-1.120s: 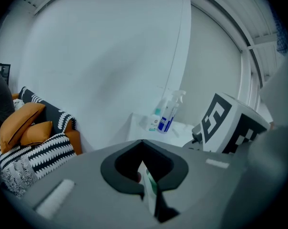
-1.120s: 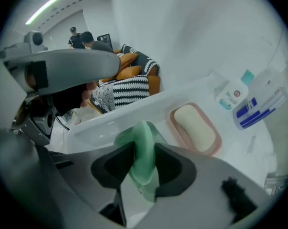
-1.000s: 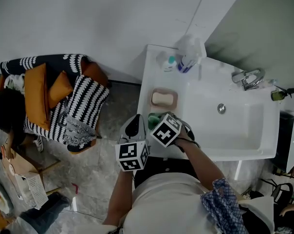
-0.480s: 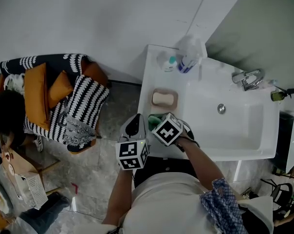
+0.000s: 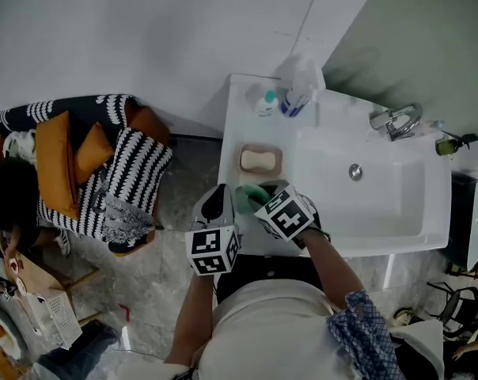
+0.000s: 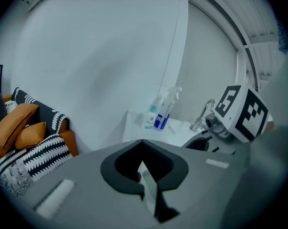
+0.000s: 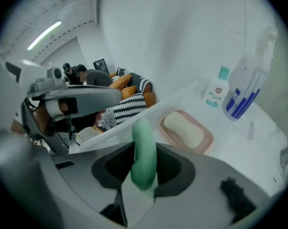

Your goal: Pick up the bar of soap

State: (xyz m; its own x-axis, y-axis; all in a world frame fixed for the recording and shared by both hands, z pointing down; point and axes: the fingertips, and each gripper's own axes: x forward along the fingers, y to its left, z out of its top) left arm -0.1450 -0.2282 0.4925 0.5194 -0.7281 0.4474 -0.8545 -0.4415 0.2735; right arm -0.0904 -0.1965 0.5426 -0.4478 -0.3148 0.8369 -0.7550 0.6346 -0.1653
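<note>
The right gripper (image 7: 144, 179) has its jaws partway closed on the green bar of soap (image 7: 144, 147). The bar stands on edge between the pads and its rounded end sticks out past the fingertips. The left gripper (image 6: 146, 187) has its jaws drawn almost together, only a thin slit between them, and they hold nothing.

In the head view the green bar is over the near-left corner of the white counter (image 5: 237, 121), in front of the person. Just beyond it, at 12 o'clock, sits a pink soap dish (image 5: 242, 162) with a cream bar (image 5: 259, 161) lying flat in it. The dish and the green bar are close but apart.

Farther along the same line, toward 1 o'clock at the back of the counter, stand a small bottle with a teal cap (image 5: 264, 104) and a spray bottle with blue print (image 5: 294, 93), side by side. The sink basin (image 5: 381, 204) lies at 3 o'clock from the green bar, and the faucet (image 5: 395, 121) rises at its far rim, about 2 o'clock.

The left gripper hangs at 7 o'clock from the soap, just off the counter's left edge over the floor. Well off at 9 o'clock is a black-and-white patterned armchair (image 5: 136, 172) with orange cushions (image 5: 53, 161).
</note>
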